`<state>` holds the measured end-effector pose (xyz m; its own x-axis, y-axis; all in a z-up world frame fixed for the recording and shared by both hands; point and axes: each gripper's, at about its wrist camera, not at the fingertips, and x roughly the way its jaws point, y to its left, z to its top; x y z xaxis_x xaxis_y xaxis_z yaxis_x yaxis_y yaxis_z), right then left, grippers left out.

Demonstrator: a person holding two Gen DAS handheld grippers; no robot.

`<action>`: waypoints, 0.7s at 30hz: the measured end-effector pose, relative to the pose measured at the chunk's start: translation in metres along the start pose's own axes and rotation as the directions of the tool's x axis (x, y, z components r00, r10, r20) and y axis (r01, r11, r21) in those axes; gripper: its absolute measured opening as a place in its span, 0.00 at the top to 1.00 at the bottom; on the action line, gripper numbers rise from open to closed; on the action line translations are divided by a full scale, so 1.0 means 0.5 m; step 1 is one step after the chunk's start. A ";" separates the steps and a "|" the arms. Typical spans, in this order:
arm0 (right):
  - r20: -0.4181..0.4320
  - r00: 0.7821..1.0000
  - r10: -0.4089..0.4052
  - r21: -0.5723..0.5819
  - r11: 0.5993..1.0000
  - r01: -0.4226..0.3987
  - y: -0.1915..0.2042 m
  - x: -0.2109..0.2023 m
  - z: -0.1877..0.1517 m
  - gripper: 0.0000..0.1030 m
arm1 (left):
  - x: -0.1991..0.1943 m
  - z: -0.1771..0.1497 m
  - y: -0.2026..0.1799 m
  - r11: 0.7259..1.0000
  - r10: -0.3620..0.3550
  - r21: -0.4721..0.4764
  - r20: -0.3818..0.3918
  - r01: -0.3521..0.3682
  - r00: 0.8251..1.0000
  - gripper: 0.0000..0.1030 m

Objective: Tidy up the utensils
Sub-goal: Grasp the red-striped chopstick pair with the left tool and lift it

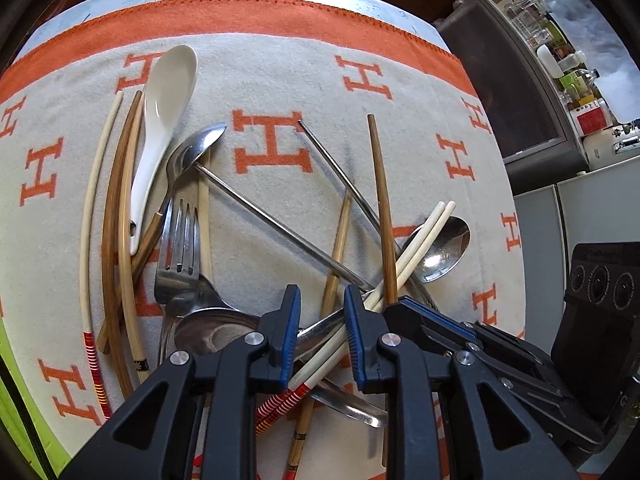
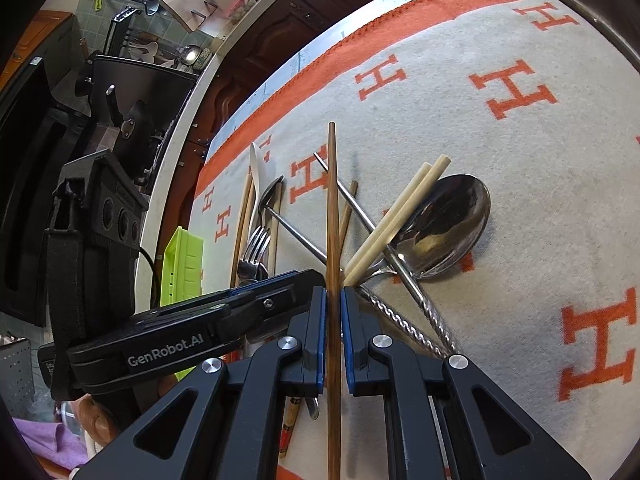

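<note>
1. Brown wood marks the chopstick (image 2: 333,216) that the right gripper (image 2: 332,300) clamps between its blue pads; its lower end runs out of the bottom of the right wrist view.
2. Left gripper (image 1: 322,300) stands part-open above the pile. A pair of cream chopsticks (image 1: 416,248) with red-striped ends and a steel handle pass between its pads, but whether the pads press on them cannot be told.
3. Landmark: the big spoon (image 2: 448,224) on the orange-lettered cloth (image 2: 540,184). The cream pair lies across its bowl edge, tips toward the far cloth border.
4. Two twisted steel chopsticks (image 2: 404,280) cross beside the spoon's neck; their ends go under the right gripper.
5. Left of the big spoon, well apart, lie a fork (image 1: 180,248), a small steel spoon (image 1: 200,144) and a white ceramic spoon (image 1: 164,120).
6. Past the white spoon lie four curved-looking sticks (image 1: 116,216): one cream with red stripes, three in brown or tan.
7. Another tan chopstick (image 1: 338,256) lies beside the held one, toward the fork.
8. Under the left gripper a round steel bowl shape (image 1: 216,328) is mostly hidden; what it belongs to is unclear.
9. Steel spoons plainly seen: two, plus the white one. Forks: one.
10. A green tray (image 2: 182,268) shows off the cloth's edge in the right wrist view, partly cut by the left gripper.
</note>
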<state>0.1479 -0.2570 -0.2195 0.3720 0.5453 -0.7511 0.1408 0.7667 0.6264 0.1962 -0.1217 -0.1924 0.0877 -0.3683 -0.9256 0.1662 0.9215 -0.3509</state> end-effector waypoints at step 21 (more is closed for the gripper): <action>0.103 0.995 -0.010 -0.058 0.998 0.016 0.075 -0.099 -0.029 0.93 | -0.126 -0.080 0.014 0.997 0.005 0.078 0.082 -0.011 0.997 0.86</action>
<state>0.1215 -0.2503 -0.1619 0.4635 0.4998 -0.7317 0.0935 0.7936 0.6012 0.1524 -0.0870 -0.1421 0.1690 -0.3729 -0.9123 0.2413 0.9131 -0.3286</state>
